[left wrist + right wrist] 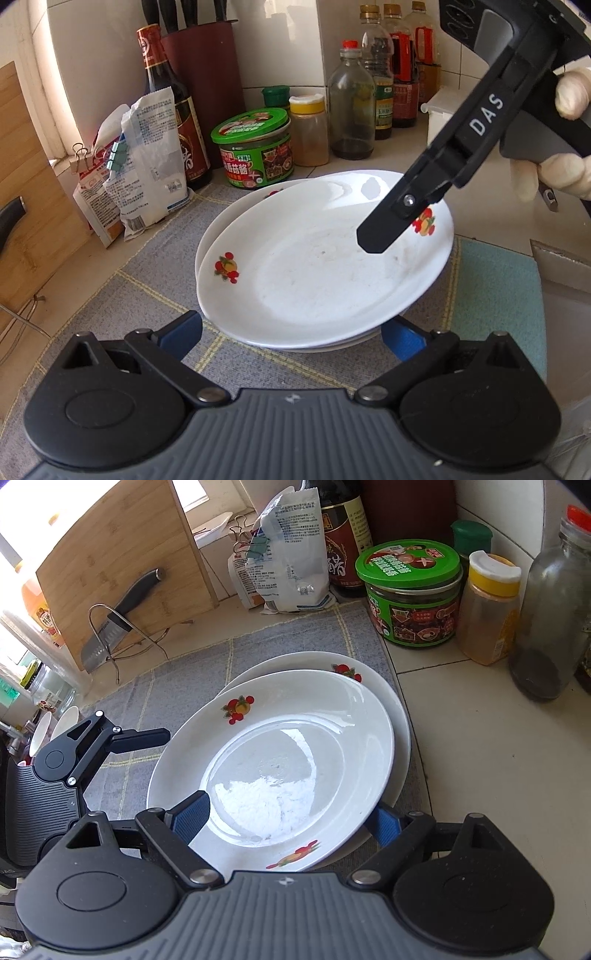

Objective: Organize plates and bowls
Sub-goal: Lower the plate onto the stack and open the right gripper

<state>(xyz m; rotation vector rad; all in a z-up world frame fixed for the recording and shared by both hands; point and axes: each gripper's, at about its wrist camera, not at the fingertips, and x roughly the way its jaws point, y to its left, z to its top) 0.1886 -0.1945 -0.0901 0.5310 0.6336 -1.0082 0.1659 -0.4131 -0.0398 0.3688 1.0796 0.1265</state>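
Top plate sits tilted on the lower plate, both on the grey mat on the tabletop, and the right tool is the closer one, right over the plate's near rim. Its blue pads straddle that rim, jaws spread wide, one pad over the inside, one under the outer edge, not visibly clamped. Left tool waits released at the opposite edge, holding nothing.
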